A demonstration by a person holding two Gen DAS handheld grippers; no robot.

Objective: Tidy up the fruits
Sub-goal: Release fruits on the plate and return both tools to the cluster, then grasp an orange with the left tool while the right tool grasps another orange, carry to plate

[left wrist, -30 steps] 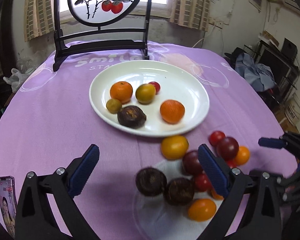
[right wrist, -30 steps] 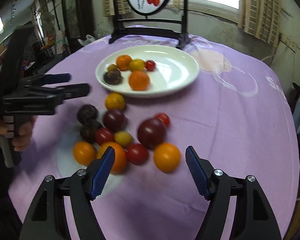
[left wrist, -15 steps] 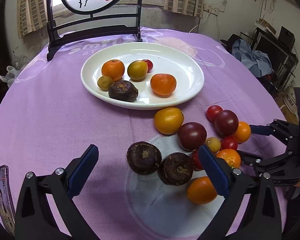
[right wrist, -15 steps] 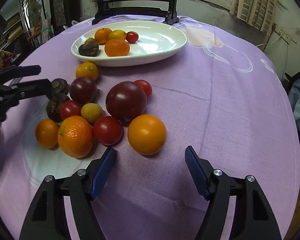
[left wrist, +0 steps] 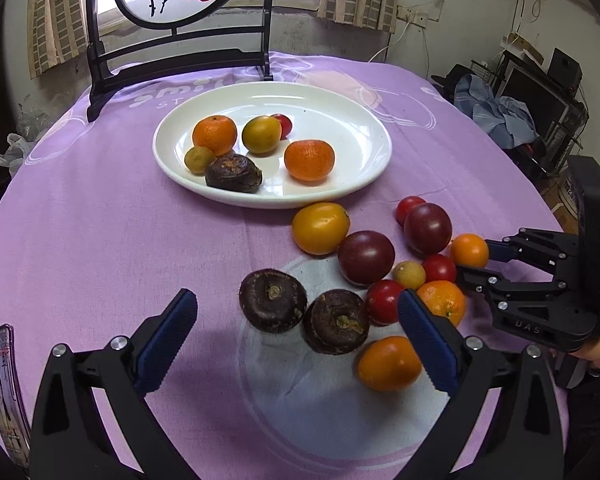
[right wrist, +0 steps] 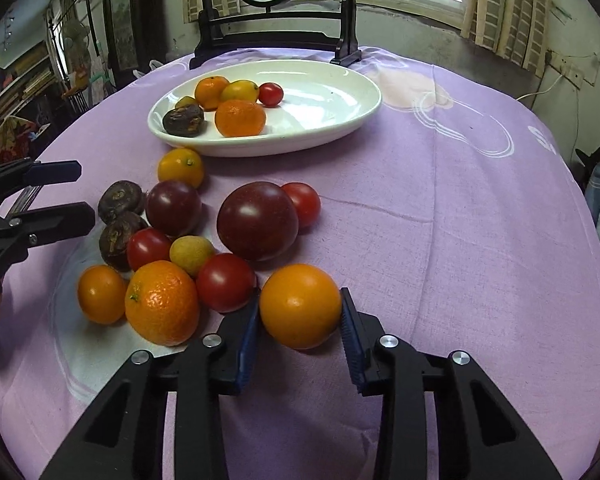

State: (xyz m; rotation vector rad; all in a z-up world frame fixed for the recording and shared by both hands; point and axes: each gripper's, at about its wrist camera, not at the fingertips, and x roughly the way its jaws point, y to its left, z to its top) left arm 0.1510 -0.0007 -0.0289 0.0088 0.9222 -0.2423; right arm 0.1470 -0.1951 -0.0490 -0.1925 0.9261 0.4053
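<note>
Right tongs (right wrist: 300,320), jaws just closed, gripped a smooth orange fruit (right wrist: 300,306) lying on the purple-clothed table (right wrist: 440,220) at the near edge of the loose fruit cluster. Left tongs (left wrist: 296,334) stood open above two dark water chestnuts (left wrist: 272,300). White plate (left wrist: 364,120) held six fruits.

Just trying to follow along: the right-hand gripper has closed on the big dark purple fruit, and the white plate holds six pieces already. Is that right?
Not quite. The right gripper has just closed on the smooth orange fruit, as the right wrist view shows; the dark purple fruit lies free behind it. The white plate does hold six pieces.
</note>
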